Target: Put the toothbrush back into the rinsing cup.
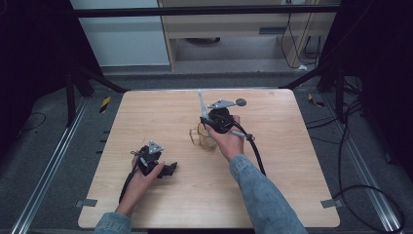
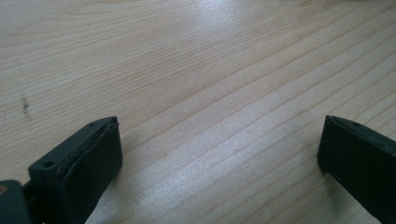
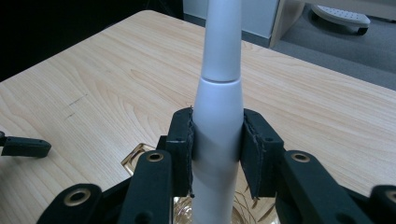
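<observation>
My right gripper [image 1: 208, 123] [image 3: 217, 135] is shut on the pale grey handle [image 3: 219, 93] of a whisk [image 1: 200, 103]. The handle points away from me over the table, and the whisk's golden wire loops [image 1: 202, 138] [image 3: 250, 205] hang on the near side of the jaws, close to the tabletop. My left gripper [image 1: 168, 169] [image 2: 219, 144] rests low on the table at the front left, open, with only bare wood between its black fingers [image 2: 88, 163]. One of its jaws shows at the left edge of the right gripper view as a black bar [image 3: 25, 146].
The wooden table [image 1: 272, 161] has bare room at the right and along the back. Black cables [image 1: 255, 148] trail from the grippers toward me. Beyond the far edge are grey floor, a metal frame and furniture.
</observation>
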### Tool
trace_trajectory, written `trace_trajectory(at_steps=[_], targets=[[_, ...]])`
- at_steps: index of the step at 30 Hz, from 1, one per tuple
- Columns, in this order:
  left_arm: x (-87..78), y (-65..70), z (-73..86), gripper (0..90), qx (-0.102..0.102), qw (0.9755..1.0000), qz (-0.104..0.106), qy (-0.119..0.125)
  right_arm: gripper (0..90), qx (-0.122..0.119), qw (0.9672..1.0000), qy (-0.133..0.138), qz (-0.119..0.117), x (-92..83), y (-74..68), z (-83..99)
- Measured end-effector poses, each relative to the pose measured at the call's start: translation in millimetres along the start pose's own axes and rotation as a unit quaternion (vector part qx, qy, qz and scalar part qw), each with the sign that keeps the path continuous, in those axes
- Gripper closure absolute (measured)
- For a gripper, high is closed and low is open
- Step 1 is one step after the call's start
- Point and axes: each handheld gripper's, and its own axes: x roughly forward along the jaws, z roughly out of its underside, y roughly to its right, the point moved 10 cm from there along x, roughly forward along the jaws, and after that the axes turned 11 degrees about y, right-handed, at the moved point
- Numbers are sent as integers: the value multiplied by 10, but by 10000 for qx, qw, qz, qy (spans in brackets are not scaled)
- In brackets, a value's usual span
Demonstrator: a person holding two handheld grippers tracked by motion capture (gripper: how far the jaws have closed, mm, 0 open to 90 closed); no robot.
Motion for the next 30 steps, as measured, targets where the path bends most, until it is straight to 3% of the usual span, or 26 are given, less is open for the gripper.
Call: trace_trajectory(at_steps=[30], targets=[[0, 0, 0, 0, 1, 10000, 0, 0, 665, -147, 9997, -181, -3, 77, -39, 30]])
